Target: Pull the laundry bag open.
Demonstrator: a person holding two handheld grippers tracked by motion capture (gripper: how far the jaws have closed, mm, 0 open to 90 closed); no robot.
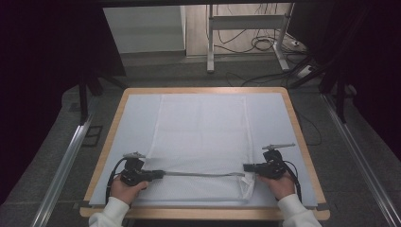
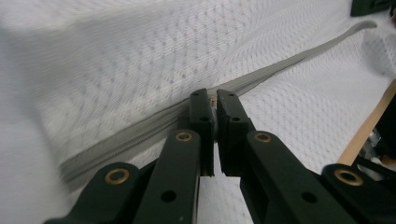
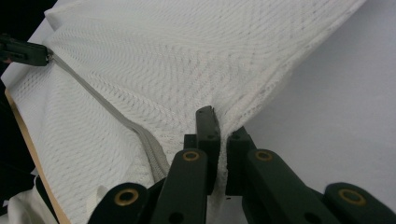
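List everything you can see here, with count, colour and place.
Mesh bag: one, white, flat on the mat's middle.
Zipper: one, grey, across the bag's near end.
Mat: one, pale blue, covering the table.
Table: one, wood-edged, centre.
Frame: one, white, on the floor beyond.
Cables: several, dark, on the floor beyond.
Left gripper: black, shut on the zipper.
Right gripper: black, shut on the bag's edge.
Hands: two, white sleeves, near edge.
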